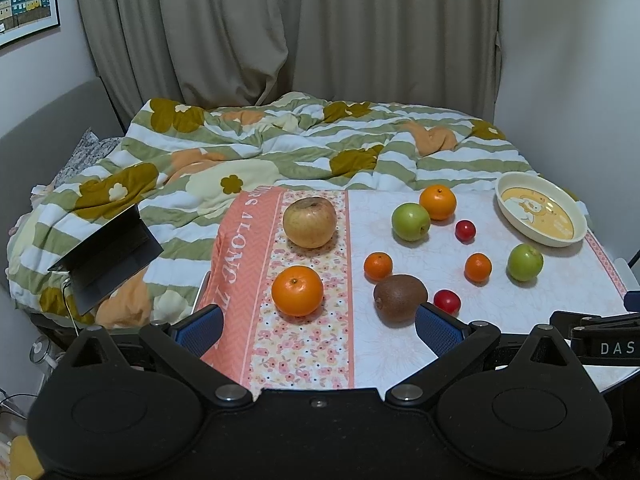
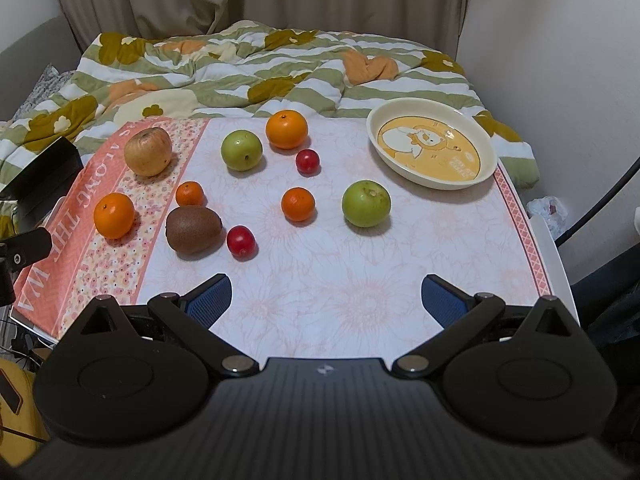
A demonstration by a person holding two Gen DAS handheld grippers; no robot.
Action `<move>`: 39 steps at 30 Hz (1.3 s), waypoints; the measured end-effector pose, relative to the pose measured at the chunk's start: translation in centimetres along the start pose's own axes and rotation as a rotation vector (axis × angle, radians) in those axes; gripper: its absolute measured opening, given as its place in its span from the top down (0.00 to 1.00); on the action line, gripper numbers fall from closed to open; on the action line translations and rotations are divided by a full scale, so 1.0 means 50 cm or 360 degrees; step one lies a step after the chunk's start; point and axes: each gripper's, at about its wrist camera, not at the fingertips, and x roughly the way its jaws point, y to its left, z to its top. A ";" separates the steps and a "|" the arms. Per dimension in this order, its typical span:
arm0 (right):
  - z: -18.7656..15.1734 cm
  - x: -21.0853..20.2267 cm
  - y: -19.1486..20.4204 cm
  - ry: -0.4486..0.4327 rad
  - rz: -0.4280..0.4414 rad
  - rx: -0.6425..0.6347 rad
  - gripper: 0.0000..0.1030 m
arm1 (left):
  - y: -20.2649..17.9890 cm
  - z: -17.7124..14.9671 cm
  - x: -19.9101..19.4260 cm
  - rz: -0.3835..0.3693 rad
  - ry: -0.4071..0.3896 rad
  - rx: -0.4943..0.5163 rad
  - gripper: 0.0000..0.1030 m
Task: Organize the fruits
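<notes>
Both tongs hang wide open over the near edge of the table (image 2: 360, 280), holding nothing: the left tongs (image 1: 318, 330) over the pink floral band of the cloth, the right tongs (image 2: 326, 300) over its pale part. All the fruit lies loose on the cloth, none in the cream dish (image 2: 434, 148) with the yellow cartoon print at the far right corner. In the right wrist view the spread is clear: a yellowish apple (image 2: 148, 151) and a large orange (image 2: 114, 215) on the pink band, a kiwi (image 2: 193, 228) just beside a small mandarin (image 2: 189, 194) and a red cherry tomato (image 2: 240, 240), then another mandarin (image 2: 298, 203), a green apple (image 2: 366, 203) nearest the dish, and farther back a second green apple (image 2: 241, 149), a second orange (image 2: 287, 129) and a second cherry tomato (image 2: 307, 161). The left wrist view alone shows an open laptop (image 1: 106, 256) on the flowered quilt (image 1: 280, 148) to the left of the table, a framed picture (image 1: 26, 4) on the wall, and a black part lettered "DAS" (image 1: 600, 334) at its right edge. The right wrist view alone shows the white table edge on the right and a dark cable (image 2: 604, 204) beside it.
</notes>
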 end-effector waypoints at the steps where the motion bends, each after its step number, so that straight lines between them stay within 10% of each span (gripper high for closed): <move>1: 0.000 0.000 0.002 0.0000 0.0003 -0.0001 0.00 | 0.000 -0.001 0.000 0.0000 -0.0001 -0.0001 0.00; 39: -0.008 -0.005 0.010 0.0018 0.0005 0.0006 0.00 | 0.006 -0.004 0.000 0.0005 0.0009 -0.0005 0.00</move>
